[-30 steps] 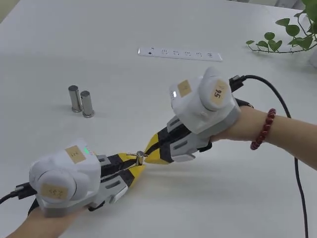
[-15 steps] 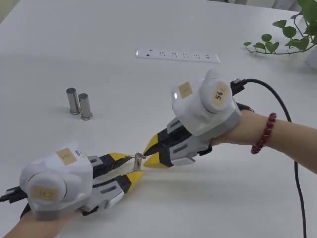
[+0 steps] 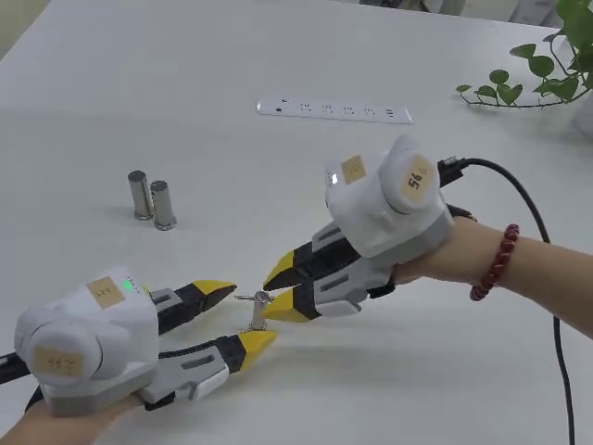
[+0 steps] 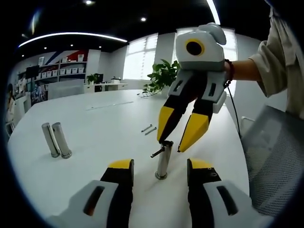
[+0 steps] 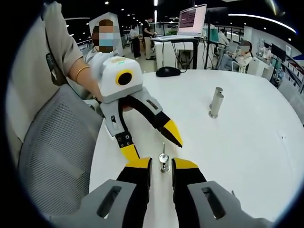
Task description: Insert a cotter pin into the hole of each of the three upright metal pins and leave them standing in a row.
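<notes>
Near the front of the white desk [image 3: 185,83], a steel metal pin [image 3: 258,315] stands upright and free between the two grippers. Change from one second ago: the left gripper [image 3: 252,311], then clamped on this pin, has opened wide and drawn back toward the near left. Its yellow-tipped jaws are now spread to either side of the pin without touching it. The right gripper [image 3: 269,298] remains at the pin's right, its jaws parted (holding nothing), with their tips just beside the pin's top. A thin cotter pin [image 3: 245,298] juts sideways from the hole near the pin's top, toward the left. Two further pins [image 3: 151,199], smooth grey cylinders with wider bases, stand side by side at the far left as before.

Views compared: the left gripper view shows the cotter pin as a short dark stub through the pin's head. Farther off on the desk it shows two thin loose metal pieces [image 4: 148,128]. The right gripper view shows the pin just beyond its own jaw tips, the cotter pin pointing away, and a grey mesh chair [image 5: 52,156] at the desk's edge. The head view adds a white power strip [image 3: 334,109], a leafy plant [image 3: 537,69] at the far right, and a red bead bracelet [image 3: 496,260] on the wrist.
</notes>
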`<state>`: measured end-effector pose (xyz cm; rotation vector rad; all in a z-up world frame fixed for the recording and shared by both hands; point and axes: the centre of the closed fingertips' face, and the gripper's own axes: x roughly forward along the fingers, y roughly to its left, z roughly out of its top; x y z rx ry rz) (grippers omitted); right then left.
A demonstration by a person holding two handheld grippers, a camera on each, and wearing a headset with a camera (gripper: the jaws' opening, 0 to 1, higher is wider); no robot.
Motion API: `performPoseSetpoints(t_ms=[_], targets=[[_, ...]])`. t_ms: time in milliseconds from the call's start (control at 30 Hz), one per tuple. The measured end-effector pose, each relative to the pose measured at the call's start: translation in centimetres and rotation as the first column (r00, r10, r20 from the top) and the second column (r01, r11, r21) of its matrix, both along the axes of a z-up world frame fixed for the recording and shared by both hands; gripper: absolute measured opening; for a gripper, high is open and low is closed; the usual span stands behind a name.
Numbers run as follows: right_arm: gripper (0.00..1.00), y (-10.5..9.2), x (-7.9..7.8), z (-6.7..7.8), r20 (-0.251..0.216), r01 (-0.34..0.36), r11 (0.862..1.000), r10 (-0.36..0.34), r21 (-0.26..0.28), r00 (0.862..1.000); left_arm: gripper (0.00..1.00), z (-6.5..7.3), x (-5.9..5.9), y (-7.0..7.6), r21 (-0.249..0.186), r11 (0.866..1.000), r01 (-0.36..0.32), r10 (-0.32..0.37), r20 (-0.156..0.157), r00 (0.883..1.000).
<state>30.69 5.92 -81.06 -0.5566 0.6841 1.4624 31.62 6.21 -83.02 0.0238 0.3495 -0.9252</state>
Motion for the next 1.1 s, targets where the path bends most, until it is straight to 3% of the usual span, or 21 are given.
performPoseSetpoints(t_ms=[767,1100], targets=[[0.12,0.7,0.3,-0.7,0.012,0.04,0.999,-0.04,-0.005,0.999,0.61,0.8,-1.5,0.3,-0.019,0.999,0.043,-0.043,-0.008,0.999],[0.11,0.7,0.3,-0.7,0.039,0.007,1.0,-0.007,0.011,0.999,0.64,1.1,-2.3,0.4,-0.02,0.997,0.07,-0.07,-0.008,0.997]])
